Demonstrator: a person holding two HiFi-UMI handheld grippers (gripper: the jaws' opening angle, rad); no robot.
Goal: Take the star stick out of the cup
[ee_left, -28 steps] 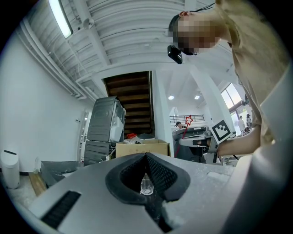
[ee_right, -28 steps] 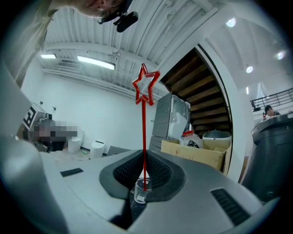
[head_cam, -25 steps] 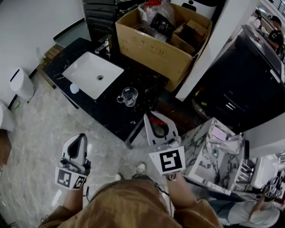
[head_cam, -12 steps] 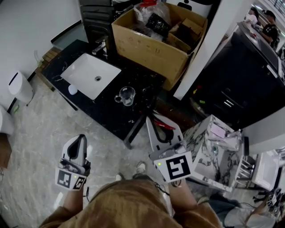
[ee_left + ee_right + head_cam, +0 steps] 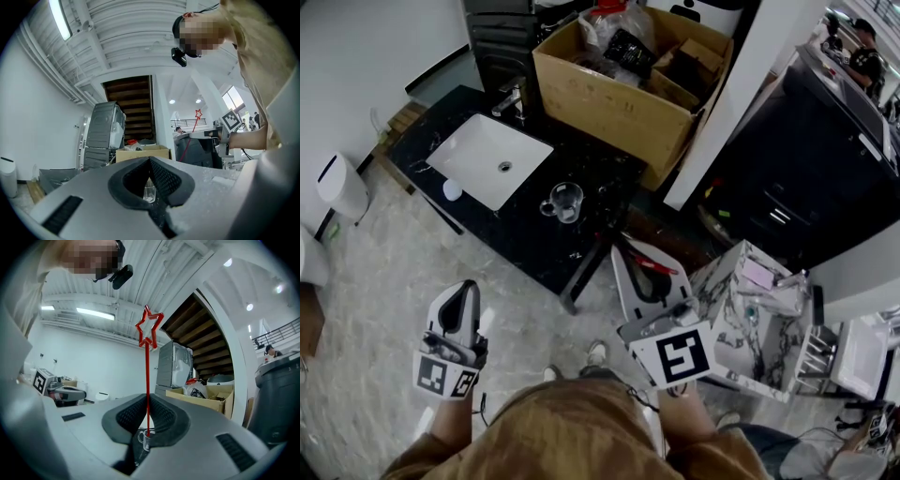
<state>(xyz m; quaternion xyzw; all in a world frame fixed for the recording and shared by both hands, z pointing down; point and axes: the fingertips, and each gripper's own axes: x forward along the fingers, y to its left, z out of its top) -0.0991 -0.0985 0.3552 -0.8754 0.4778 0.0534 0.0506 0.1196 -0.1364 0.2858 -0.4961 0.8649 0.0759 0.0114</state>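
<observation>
We have raised the right gripper point(image 5: 146, 400), pinched on the star stick point(image 5: 147, 357), further from the cup point(image 5: 567, 202) on the table point(image 5: 609, 173), so removal looks complete.

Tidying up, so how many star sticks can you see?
1. The red star stick is gripped in the right tool, away from the glass cup on the counter. More could be hidden in the cardboard box.

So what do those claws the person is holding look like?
Both the left claw and right claw are white and pointy, with dark ridged pads inside. Each carries a cube with black-and-white square markings. The person wears a brown top.
</observation>
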